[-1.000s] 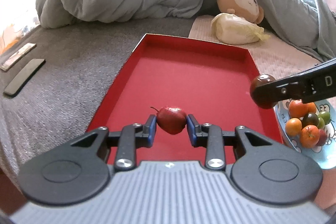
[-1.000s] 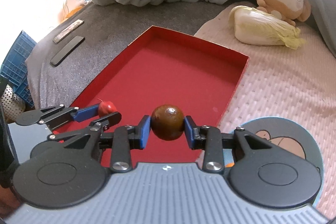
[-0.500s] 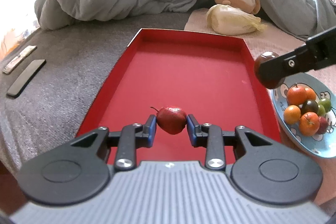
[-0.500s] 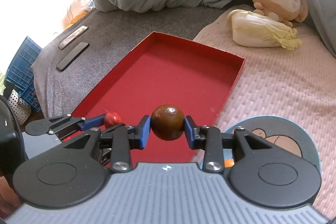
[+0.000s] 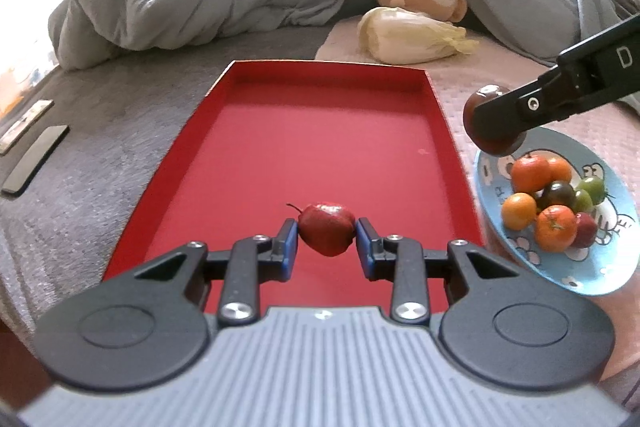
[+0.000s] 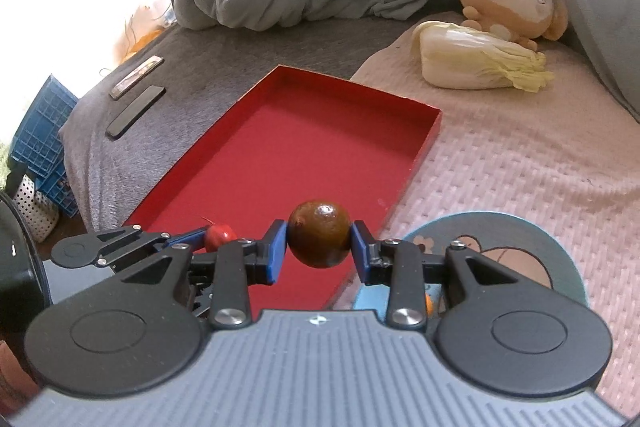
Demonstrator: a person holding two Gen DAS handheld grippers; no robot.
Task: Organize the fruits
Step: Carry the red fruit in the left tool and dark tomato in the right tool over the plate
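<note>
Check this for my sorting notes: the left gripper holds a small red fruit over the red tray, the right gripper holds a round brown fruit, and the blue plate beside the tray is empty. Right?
Not quite: the blue plate is not empty. The left wrist view shows a cluster of small orange, green and dark fruits on it. The rest stands: the left gripper holds the small red fruit over the red tray, and the right gripper holds the round brown fruit.
</note>
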